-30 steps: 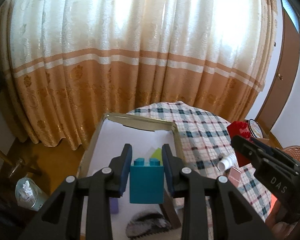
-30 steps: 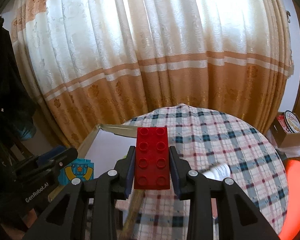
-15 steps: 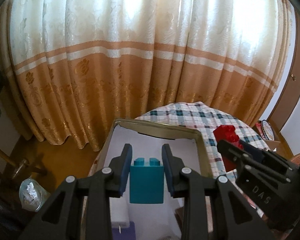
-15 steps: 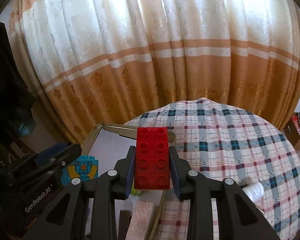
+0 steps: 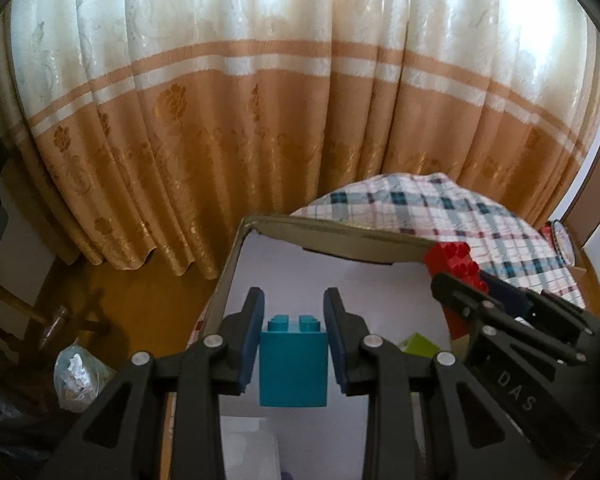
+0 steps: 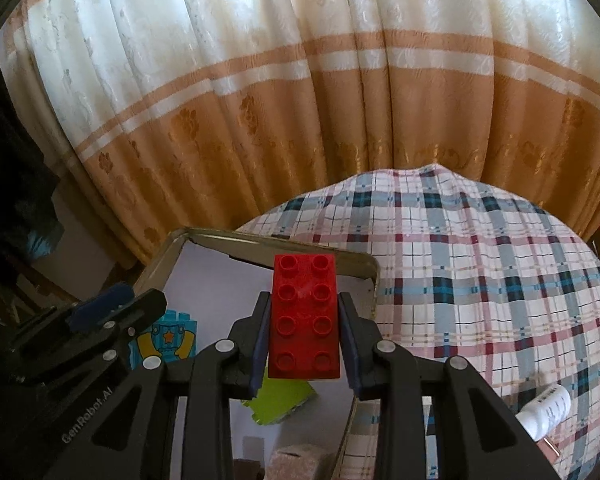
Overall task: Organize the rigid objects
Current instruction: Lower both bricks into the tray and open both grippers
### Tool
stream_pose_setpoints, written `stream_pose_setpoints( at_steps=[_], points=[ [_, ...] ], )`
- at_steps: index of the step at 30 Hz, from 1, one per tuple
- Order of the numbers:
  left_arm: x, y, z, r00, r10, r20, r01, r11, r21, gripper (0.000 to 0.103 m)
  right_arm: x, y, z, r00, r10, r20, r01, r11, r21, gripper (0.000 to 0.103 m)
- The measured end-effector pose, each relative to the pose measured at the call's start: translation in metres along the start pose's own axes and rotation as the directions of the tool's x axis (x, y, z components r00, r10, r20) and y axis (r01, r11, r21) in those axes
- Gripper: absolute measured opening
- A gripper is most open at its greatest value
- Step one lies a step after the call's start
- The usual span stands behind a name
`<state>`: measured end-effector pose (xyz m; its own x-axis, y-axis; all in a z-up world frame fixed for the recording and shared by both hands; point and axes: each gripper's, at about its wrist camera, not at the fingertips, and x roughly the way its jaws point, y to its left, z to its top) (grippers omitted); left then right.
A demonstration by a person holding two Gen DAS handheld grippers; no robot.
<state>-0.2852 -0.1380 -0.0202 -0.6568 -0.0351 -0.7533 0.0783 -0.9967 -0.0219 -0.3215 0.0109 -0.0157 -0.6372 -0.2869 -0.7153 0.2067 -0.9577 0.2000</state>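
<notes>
Left gripper (image 5: 294,330): jaws pinch a teal block (image 5: 293,364) by its side faces, two studs up; the block hangs above the white floor of the tray (image 5: 236,276). From the right wrist view the same block shows a printed face with a star and yellow shapes (image 6: 165,338).

Right gripper (image 6: 305,326): jaws pinch a red block (image 6: 305,318), a two-by-four stud brick, by its long sides, stud face toward the camera. It hangs over the tray's right rim, just beside the left gripper.

Tray: shallow, metal-rimmed, white-lined, on a table under a plaid cloth (image 6: 480,272). It holds a lime-green piece (image 6: 278,398) lying on the floor below the red block, a white box-like item (image 5: 246,444) at the near edge, and a pinkish speckled block (image 6: 296,460); what that last one is, is hard to tell, being cut off at the frame's edge.

On the cloth, right of the tray: a small white bottle (image 6: 546,410) on its side.

Backdrop: cream and tan curtain (image 5: 260,100).
</notes>
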Motion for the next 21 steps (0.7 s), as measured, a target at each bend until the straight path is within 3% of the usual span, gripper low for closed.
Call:
stream_pose_setpoints(
  at_steps=[15,17,19,20,21],
  points=[
    [0.006,-0.003,0.0,1.0,0.028,0.002,-0.028,0.999,0.019,0.03,0.021,0.001,-0.004,0.996,0.062,-0.07,-0.063,0.998,-0.006,0.035],
    [0.003,-0.002,-0.001,1.0,0.019,0.008,-0.019,1.0,0.008,0.031,0.015,0.001,-0.004,0.996,0.061,-0.057,-0.062,0.998,-0.007,0.045],
    [-0.005,-0.003,-0.002,0.999,0.036,0.033,-0.036,0.999,0.014,0.038,0.004,0.002,-0.005,0.999,0.016,-0.03,-0.017,1.0,-0.027,0.058],
    [-0.01,-0.005,-0.002,0.997,0.051,0.051,-0.052,0.998,0.026,0.043,-0.002,0.001,-0.005,1.0,0.002,-0.016,-0.002,1.0,-0.028,0.059],
    [-0.015,-0.007,-0.003,0.995,0.074,0.069,-0.077,0.996,0.038,0.057,-0.009,-0.002,-0.006,1.0,0.001,-0.003,-0.001,1.0,-0.016,0.059]
  ],
)
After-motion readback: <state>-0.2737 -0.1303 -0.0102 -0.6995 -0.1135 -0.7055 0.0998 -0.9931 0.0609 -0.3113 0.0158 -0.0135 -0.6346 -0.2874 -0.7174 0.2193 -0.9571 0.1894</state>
